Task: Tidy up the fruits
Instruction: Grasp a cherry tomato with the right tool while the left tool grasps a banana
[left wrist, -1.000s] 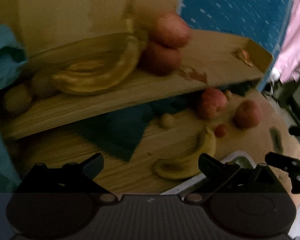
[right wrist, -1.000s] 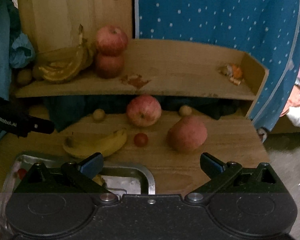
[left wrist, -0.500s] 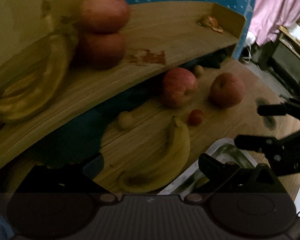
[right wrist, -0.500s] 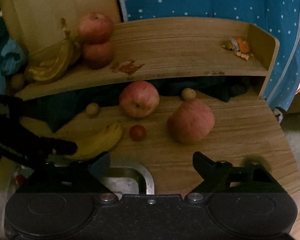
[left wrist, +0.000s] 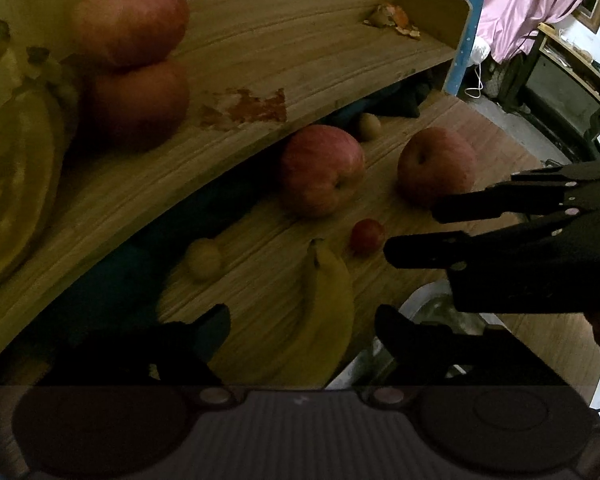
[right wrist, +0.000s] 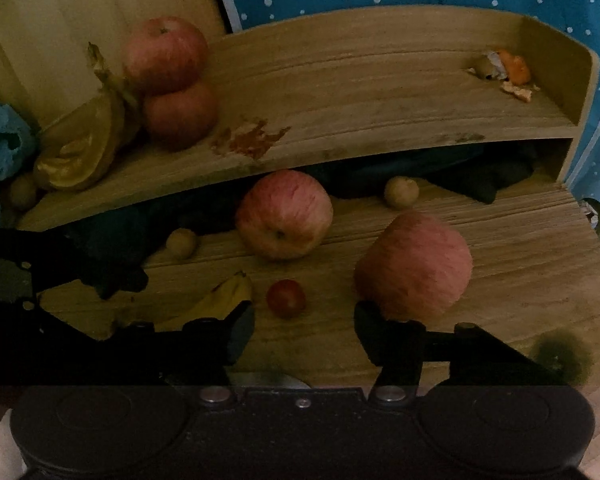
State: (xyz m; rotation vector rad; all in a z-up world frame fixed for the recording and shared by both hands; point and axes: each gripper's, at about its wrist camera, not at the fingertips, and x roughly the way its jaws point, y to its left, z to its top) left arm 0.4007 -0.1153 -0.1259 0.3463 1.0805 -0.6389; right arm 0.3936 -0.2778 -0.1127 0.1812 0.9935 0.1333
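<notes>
1. Left wrist view: my left gripper (left wrist: 302, 322) has its jaws spread wide with nothing in them. The banana (left wrist: 320, 312) lies right in the gap between the fingers, tip pointing away. The cherry tomato (left wrist: 367, 235) sits just past that tip, with two apples (left wrist: 322, 170) further out. The right gripper (left wrist: 410, 232) pokes in from the right side, aimed near the tomato. A metal tray (left wrist: 420, 300) corner peeks out by my right-hand finger.

2. Right wrist view: the right gripper's jaws are open and empty too. The cherry tomato sits just ahead of the gap, a bit left of centre. The nearer apple (right wrist: 414, 266) sits over my right-hand fingertip; touching or not, I can't tell.

3. My read: we're at the approach step. Next, left needs to drop and close across the banana.
</notes>
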